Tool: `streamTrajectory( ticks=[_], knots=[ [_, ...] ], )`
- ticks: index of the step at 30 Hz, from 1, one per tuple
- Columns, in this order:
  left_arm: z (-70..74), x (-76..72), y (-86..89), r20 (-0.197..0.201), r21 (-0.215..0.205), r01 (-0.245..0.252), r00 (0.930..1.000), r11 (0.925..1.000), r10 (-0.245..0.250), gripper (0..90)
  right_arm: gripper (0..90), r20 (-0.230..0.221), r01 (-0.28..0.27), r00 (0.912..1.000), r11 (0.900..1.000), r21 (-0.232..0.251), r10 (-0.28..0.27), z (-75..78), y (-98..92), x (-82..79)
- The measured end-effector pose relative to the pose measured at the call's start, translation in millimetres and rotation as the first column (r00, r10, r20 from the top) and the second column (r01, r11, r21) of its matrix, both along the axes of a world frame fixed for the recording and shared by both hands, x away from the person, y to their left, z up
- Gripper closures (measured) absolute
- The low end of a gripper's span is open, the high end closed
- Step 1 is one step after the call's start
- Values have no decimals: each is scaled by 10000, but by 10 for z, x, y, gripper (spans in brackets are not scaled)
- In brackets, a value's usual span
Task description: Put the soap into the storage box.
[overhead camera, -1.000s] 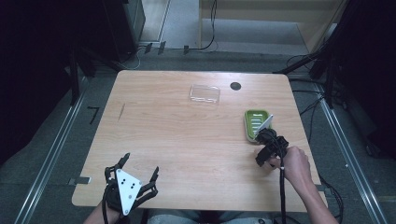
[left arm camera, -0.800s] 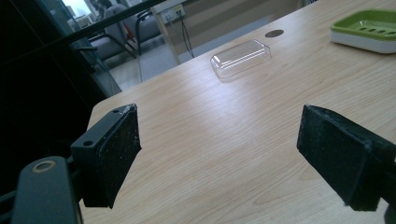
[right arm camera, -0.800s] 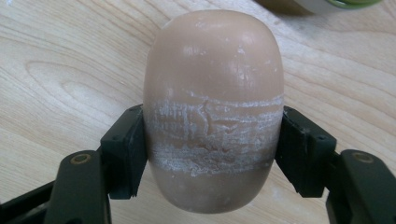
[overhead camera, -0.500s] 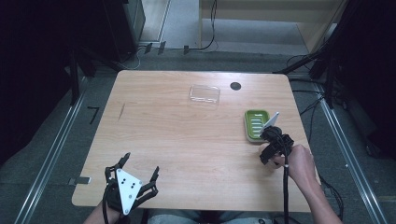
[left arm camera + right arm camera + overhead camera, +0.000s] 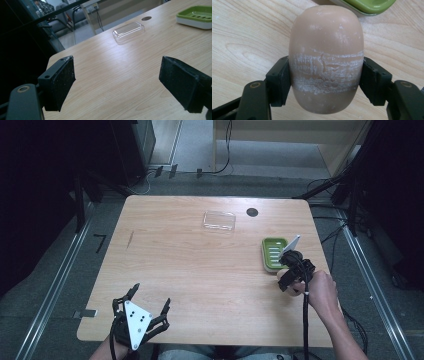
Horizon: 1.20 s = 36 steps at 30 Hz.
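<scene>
The right claw (image 5: 325, 82) grips the soap bar (image 5: 325, 57) just below the green soap dish (image 5: 275, 254), so placing remains, while the left claw (image 5: 141, 306) waits open at lower left.

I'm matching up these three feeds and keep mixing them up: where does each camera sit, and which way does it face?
High view: fixed above the person's side, looking forward and down on the table; forearms, left hand-held gripper and right hand-held gripper enter from below.
Left gripper view: rides that gripper, looking across the table between open jaws at the clear lid.
Right gripper view: looks down on the soap bar clamped between its jaws.
Shared: all three show the green soap dish.
</scene>
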State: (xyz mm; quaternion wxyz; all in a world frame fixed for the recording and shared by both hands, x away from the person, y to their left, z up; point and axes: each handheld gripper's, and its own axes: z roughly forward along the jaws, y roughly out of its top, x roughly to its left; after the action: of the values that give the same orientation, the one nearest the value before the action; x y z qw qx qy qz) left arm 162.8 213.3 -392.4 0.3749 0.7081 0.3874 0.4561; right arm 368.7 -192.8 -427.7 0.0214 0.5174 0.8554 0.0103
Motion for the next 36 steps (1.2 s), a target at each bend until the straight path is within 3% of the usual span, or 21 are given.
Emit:
streamTrajectory(
  ticks=[36],
  knots=[
    [-2, 1, -5, 10, 49, 28, 10000, 10000, -28, 140, 333, 209, 320, 9992, 9984, 474, -330, 218, 69, 317]
  ],
)
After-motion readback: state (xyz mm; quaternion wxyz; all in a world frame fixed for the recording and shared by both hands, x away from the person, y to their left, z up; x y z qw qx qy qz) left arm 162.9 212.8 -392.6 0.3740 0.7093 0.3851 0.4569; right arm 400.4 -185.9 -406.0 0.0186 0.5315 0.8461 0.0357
